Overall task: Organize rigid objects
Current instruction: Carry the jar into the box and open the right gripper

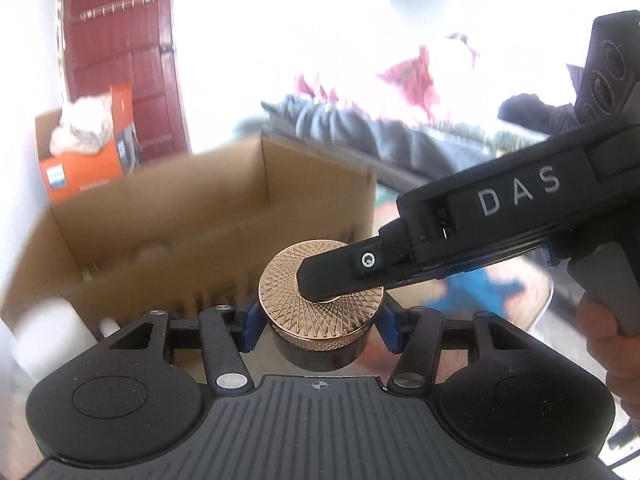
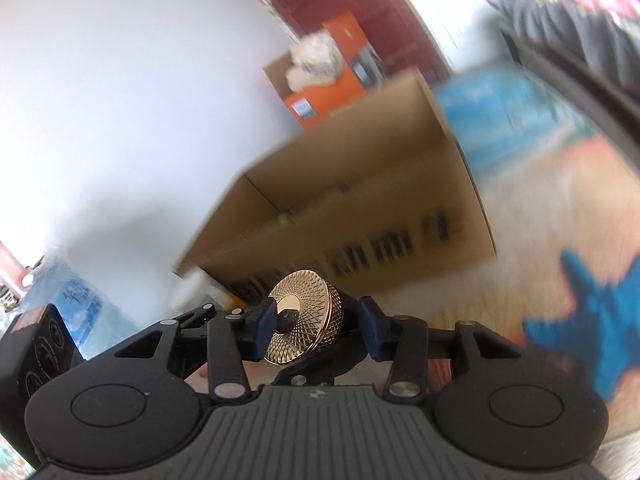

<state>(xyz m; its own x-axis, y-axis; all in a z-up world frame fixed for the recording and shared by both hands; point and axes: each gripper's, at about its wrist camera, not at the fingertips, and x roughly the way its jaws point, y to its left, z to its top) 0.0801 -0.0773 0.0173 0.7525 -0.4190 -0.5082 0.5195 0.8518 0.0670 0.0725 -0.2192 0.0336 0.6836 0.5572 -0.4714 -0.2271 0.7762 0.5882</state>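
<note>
A round jar with a rose-gold patterned lid [image 1: 320, 300] and dark body is held in the air between both grippers. My left gripper [image 1: 316, 328] is shut on the jar's sides, its blue pads against the body. My right gripper [image 2: 316, 328] comes in from the right in the left wrist view, its upper finger [image 1: 340, 276] lying across the lid. In the right wrist view the jar [image 2: 304, 320] sits sideways between the blue pads, clamped top and bottom. An open cardboard box [image 1: 208, 216] stands just behind the jar; it also shows in the right wrist view [image 2: 360, 200].
An orange box [image 1: 88, 160] with a white bundle on it stands by a red door [image 1: 120, 52] at the back left. A couch with dark clothes [image 1: 360, 128] is at the back right. A blue star-shaped thing [image 2: 592, 320] lies on the floor mat.
</note>
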